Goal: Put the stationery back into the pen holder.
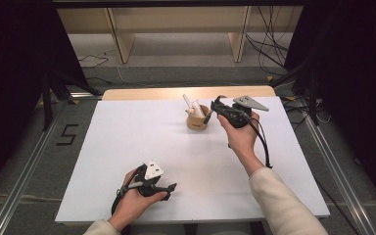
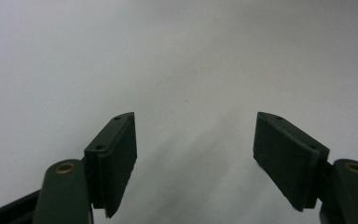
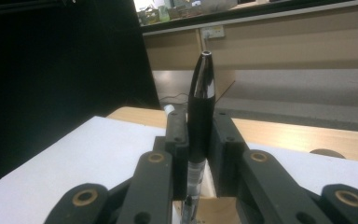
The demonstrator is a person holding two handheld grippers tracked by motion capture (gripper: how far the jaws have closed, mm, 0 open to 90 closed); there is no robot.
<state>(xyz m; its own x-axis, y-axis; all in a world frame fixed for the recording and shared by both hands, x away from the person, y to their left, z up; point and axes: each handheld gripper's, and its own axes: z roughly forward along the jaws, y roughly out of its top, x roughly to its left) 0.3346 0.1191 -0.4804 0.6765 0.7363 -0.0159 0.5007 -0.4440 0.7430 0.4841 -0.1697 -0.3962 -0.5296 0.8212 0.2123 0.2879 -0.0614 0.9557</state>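
Right gripper (image 3: 199, 154) has its jaws clamped on a glossy black pen with a tapered tip (image 3: 201, 93), held upright directly over the small round wooden pen cup (image 1: 197, 120) at the far centre-right of the white table board (image 1: 127, 147). Left gripper (image 2: 193, 163) rests at the near left, jaws apart and empty.

Risk: the cup is light and already holds a white pen (image 1: 190, 104) leaning left; a skewed descent could catch the rim and tip the cup, or jam against the white pen. Released too high, the black pen may bounce out.

Surroundings: the board around the cup is bare; cables (image 1: 269, 44) lie on the floor beyond, well apart
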